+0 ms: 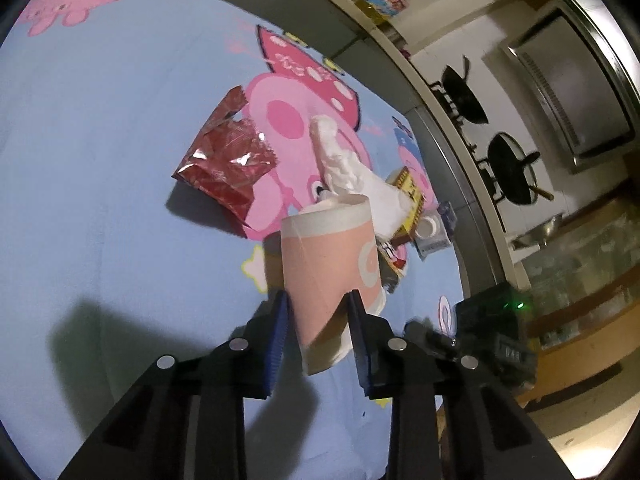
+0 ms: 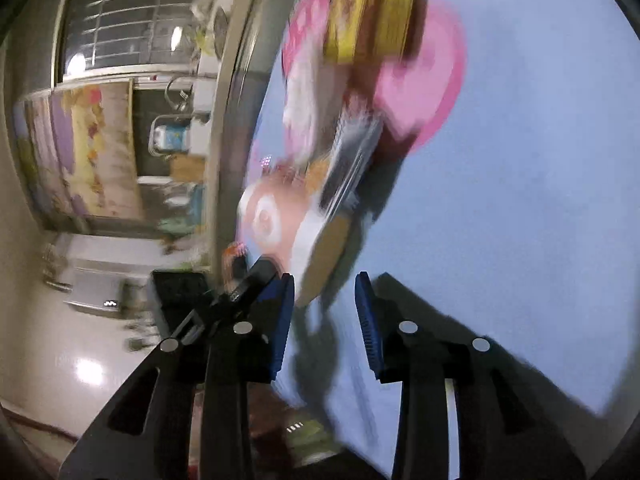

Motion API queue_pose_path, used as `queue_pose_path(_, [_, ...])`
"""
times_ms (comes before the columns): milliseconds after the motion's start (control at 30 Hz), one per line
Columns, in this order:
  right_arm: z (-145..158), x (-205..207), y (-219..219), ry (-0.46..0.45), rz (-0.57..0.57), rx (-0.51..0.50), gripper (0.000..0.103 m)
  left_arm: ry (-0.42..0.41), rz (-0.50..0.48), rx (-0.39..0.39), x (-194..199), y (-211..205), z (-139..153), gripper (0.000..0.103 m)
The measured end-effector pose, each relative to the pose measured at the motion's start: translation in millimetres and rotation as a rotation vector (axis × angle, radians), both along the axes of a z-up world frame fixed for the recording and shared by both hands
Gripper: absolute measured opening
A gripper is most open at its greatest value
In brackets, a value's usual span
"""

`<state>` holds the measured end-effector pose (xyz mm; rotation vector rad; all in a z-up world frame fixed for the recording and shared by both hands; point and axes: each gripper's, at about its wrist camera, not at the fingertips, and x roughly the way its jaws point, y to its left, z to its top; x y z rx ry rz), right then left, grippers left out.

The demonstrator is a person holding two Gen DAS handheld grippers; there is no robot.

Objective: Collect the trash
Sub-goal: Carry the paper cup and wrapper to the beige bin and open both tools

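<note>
On the blue cartoon sheet (image 1: 100, 160), left claw (image 1: 318, 334) clamped on pink cup (image 1: 332, 264), right claw (image 2: 325, 320) open, stove (image 1: 480, 128) beyond

Cloth (image 1: 100, 160): pale blue, printed with pink cartoon pigs.
Paper cup (image 1: 328, 264), centre of the left view: salmon pink, cream band at its rim, white ring motif.
Wrapper (image 1: 228, 160), upper centre: shiny red foil.
Tissue (image 1: 344, 160): white.
Box (image 2: 368, 12), top of the right view: yellow, patterned.
Gripper pads (image 1: 278, 344): blue, ribbed.
</note>
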<state>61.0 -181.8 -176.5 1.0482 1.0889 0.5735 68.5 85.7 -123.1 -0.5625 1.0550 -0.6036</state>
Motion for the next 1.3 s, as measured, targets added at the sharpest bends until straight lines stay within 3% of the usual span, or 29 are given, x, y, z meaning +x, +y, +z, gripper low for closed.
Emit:
queue_pose_path(100, [10, 3, -30, -0.032, -0.096, -0.072, 0.038, -0.034, -0.023, 0.023, -8, -3, 5, 0.029])
queue_pose_path(233, [7, 26, -37, -0.026, -0.104, -0.035, 0.041, -0.045, -0.024, -0.007, -12, -10, 10, 0.031])
queue_pose_path(267, [7, 31, -36, -0.028, -0.102, -0.026, 0.043, -0.054, -0.027, 0.001, -12, -13, 13, 0.035])
queue_pose_path(300, [8, 38, -33, -0.034, -0.102, -0.016, 0.045, -0.061, -0.03, 0.01, -12, -16, 14, 0.049])
queue_pose_path(333, [7, 41, -33, -0.037, -0.101, -0.012, 0.045, -0.066, -0.031, 0.019, -11, -19, 16, 0.054])
queue_pose_path(433, [6, 55, -20, -0.043, -0.091, -0.046, 0.03, -0.061, -0.042, 0.022, -6, -30, 15, 0.056])
queue_pose_path(467, [7, 59, -10, -0.032, -0.079, -0.056, 0.016, -0.053, -0.043, 0.018, -3, -32, 14, 0.056])
queue_pose_path(533, [-2, 55, -7, -0.03, -0.078, -0.024, 0.011, -0.059, -0.025, 0.056, 1, -37, 12, 0.057])
queue_pose_path(567, [-4, 54, -5, -0.029, -0.069, -0.023, 0.009, -0.054, -0.021, 0.067, 5, -38, 9, 0.055])
queue_pose_path(600, [-4, 53, -2, -0.025, -0.05, -0.036, 0.006, -0.035, -0.024, 0.052, 7, -39, 6, 0.047])
queue_pose_path(633, [-5, 50, 1, -0.026, -0.034, -0.052, 0.005, -0.009, -0.03, 0.025, 9, -39, 1, 0.047])
queue_pose_path(667, [-4, 47, 7, -0.026, -0.009, -0.076, 0.005, 0.025, -0.035, -0.014, 11, -39, -5, 0.041])
queue_pose_path(700, [-3, 43, 11, -0.027, 0.009, -0.1, 0.004, 0.028, -0.048, -0.027, 11, -40, -6, 0.028])
queue_pose_path(767, [-2, 36, 14, -0.037, 0.014, -0.124, 0.004, 0.005, -0.059, 0.01, 8, -44, -3, 0.02])
queue_pose_path(867, [-6, 25, 6, -0.009, 0.014, -0.08, 0.004, 0.018, -0.076, 0.018, 0, -41, 1, 0.019])
queue_pose_path(1133, [17, -14, -55, -0.106, -0.053, -0.095, 0.004, -0.048, -0.033, 0.057, -18, -15, 32, 0.019])
queue_pose_path(1300, [32, -43, -107, -0.174, -0.16, -0.129, 0.004, -0.122, -0.219, 0.088, -13, -92, 64, 0.019])
